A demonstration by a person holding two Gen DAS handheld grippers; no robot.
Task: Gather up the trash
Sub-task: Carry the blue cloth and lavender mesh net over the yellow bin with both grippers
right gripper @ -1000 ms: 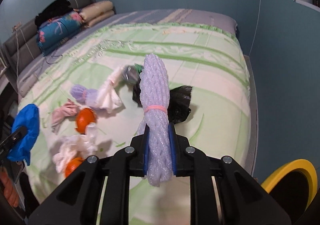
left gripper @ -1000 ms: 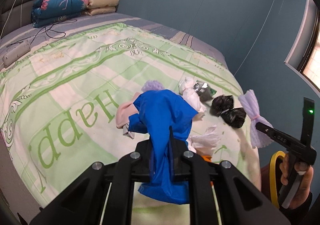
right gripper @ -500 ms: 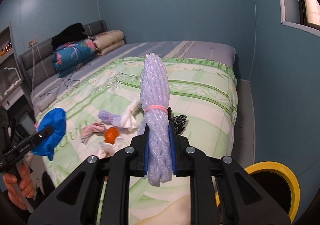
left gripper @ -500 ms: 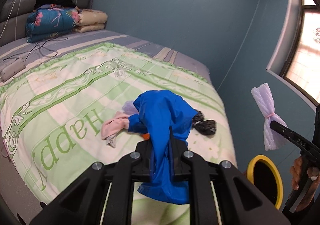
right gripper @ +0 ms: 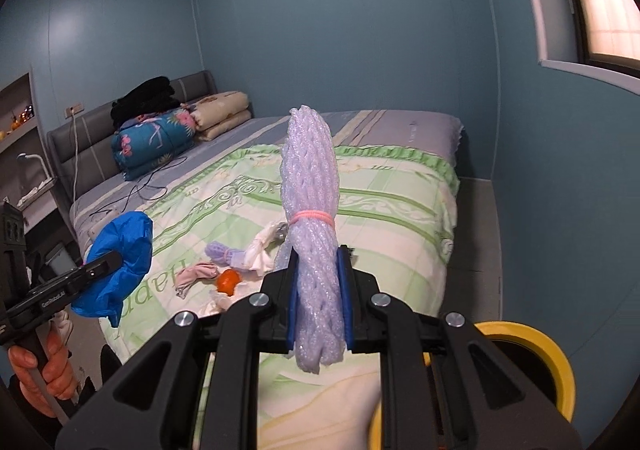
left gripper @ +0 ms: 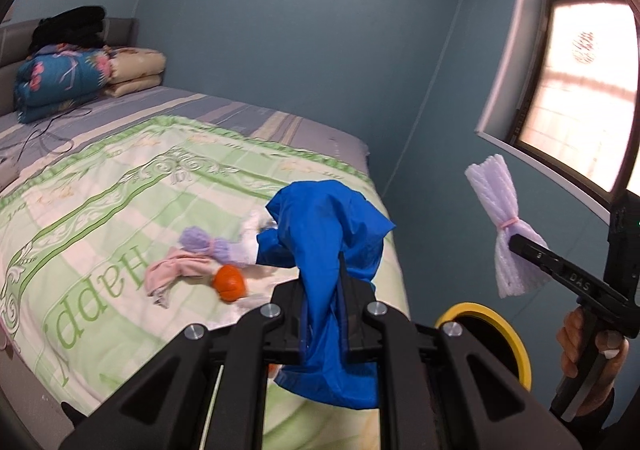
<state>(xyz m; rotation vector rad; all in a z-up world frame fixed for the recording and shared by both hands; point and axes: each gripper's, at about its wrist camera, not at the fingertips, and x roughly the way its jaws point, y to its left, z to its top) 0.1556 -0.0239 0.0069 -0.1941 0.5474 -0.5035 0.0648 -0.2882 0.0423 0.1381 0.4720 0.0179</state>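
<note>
I have a crumpled blue plastic bag [left gripper: 328,250] clamped in my left tool [left gripper: 322,290], jaws pressed tight on it, the bag bulging above the fingers and hanging out below them. My right tool [right gripper: 318,290] is closed on a bundle of pale lilac foam netting [right gripper: 310,185] tied with a pink band; the bundle stands upright between the blue pads and pokes out underneath. Both loads are in the air, clear of the bed [right gripper: 400,217].

Ahead of and below the left tool, on the green-and-white bedspread, lie more scraps: an orange fruit [left gripper: 229,282], a pink rag [left gripper: 172,270] just left of it, a second lilac netting piece [left gripper: 204,244] and some white crumpled paper [left gripper: 250,230] beyond it.

Down to the right of both tools, beside the bed, I see a bin with a yellow rim [right gripper: 560,366]. At the far end of the bed sit folded quilts [right gripper: 154,141] against the headboard.
</note>
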